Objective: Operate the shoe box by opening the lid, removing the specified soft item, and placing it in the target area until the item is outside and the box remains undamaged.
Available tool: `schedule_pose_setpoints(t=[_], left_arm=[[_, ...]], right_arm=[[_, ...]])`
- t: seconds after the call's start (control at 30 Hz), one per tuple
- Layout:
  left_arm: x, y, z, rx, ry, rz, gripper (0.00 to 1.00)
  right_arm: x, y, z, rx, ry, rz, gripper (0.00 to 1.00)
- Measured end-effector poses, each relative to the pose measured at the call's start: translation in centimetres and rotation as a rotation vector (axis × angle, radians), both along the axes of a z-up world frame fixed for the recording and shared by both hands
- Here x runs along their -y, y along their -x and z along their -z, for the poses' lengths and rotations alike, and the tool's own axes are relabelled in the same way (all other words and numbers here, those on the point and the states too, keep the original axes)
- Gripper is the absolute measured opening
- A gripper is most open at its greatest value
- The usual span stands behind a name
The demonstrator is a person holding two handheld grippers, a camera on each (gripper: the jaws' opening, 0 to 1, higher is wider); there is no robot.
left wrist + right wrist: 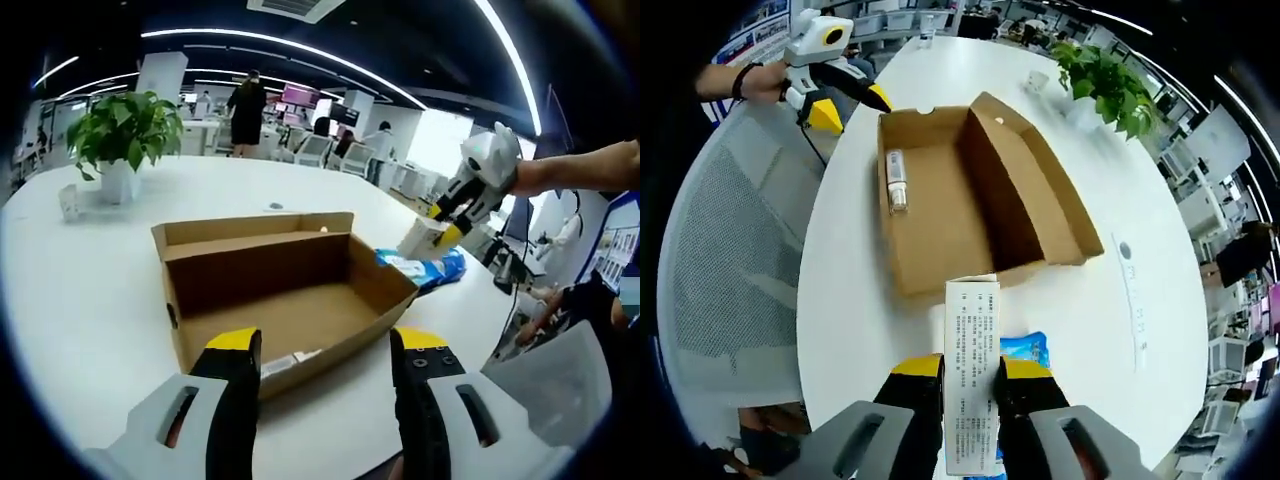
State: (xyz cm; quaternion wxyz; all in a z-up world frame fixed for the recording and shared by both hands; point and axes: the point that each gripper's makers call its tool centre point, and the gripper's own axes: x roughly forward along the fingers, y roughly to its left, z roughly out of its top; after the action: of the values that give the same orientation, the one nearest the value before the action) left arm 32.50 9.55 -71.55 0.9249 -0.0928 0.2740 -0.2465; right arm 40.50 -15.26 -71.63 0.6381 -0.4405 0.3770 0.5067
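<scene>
The brown shoe box (pixel 300 300) lies open on the white table, its lid flap (pixel 255 228) standing up at the far side. My left gripper (pixel 325 350) is open just in front of the box's near wall, with nothing between its fingers. To the right of the box, my right gripper (pixel 445 222) is shut on a white printed carton (pixel 423 238) and holds it above a blue soft packet (pixel 428 268) lying on the table. In the right gripper view the carton (pixel 972 370) stands between the right gripper (pixel 972 368) jaws, the packet (pixel 1028 350) beneath it. A small tube (pixel 897 180) lies inside the box (pixel 940 230).
A potted plant (pixel 125 130) and a small white holder (pixel 68 200) stand at the table's far left. A grey mesh chair (pixel 730 250) sits at the table edge near the left gripper (pixel 845 100). People and desks fill the office behind.
</scene>
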Motion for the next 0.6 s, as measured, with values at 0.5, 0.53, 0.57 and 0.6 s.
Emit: schedule_pose_setpoints(t=[0.5,0.53,0.57,0.6], left_arm=[[0.1,0.6,0.8,-0.024,-0.052,0.003,0.53],[0.1,0.6,0.9,-0.027,-0.057,0.003,0.53],[-0.1,0.7,1.0,-0.027,-0.073,0.001,0.53],[-0.1,0.7,1.1,-0.029,-0.077,0.000,0.53]], right_arm=[[8.5,1.7,2.1,-0.028,0.016,0.115,0.16],[9.0,1.8,2.2,-0.028,0.017,0.118,0.16],[9.3,1.8,2.3,-0.028,0.018,0.119,0.16],[9.7,1.9,2.3,-0.029,0.019,0.120,0.16]])
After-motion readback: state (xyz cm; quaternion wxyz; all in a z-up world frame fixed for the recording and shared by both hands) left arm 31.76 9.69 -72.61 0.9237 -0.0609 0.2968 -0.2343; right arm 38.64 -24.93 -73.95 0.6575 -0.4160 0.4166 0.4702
